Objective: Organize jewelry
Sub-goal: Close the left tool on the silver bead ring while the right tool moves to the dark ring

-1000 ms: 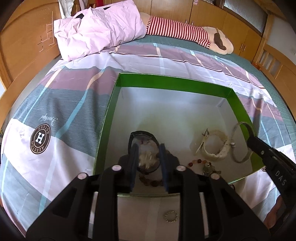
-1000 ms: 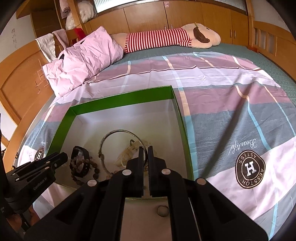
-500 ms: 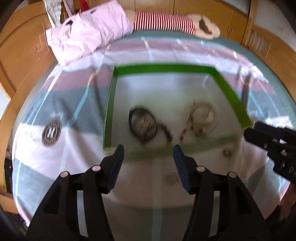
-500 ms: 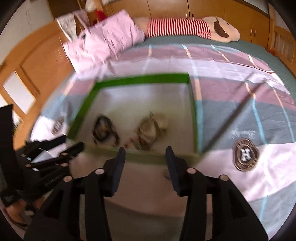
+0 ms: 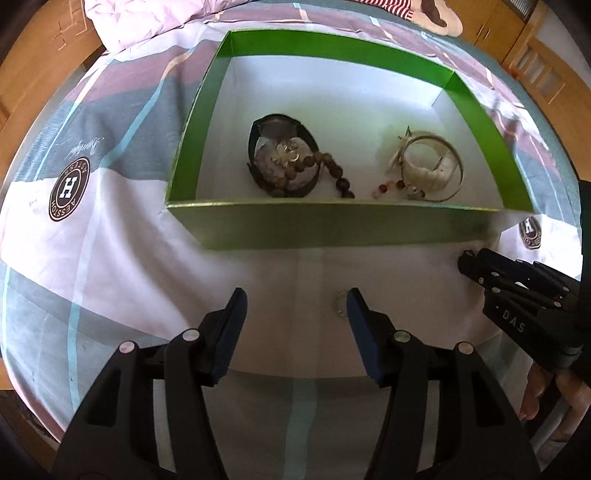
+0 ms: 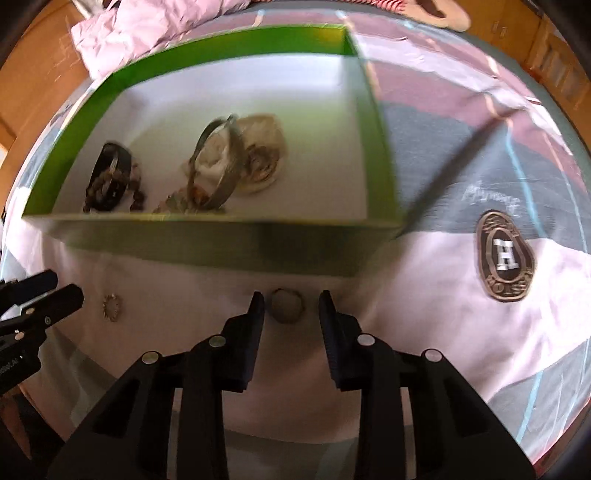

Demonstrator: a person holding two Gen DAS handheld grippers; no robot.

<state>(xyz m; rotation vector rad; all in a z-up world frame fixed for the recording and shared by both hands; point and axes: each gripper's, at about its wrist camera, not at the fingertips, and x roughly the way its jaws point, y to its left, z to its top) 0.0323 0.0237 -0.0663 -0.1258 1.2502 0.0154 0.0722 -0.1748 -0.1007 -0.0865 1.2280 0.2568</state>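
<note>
Green box on bed holds black watch, brown beads, silver bangle. Two small rings lie outside, in front.

Pink pillow, striped plush.

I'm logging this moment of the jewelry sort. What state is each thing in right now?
Green box: open-topped, on the bed.
Beaded bracelet: in the box.
Metal bangle: in the box.
Toothed ring: outside on the sheet.
Round ring: outside, between the right gripper's fingers.
Left gripper: open, empty.
Right gripper: open, not closed on the ring.
</note>
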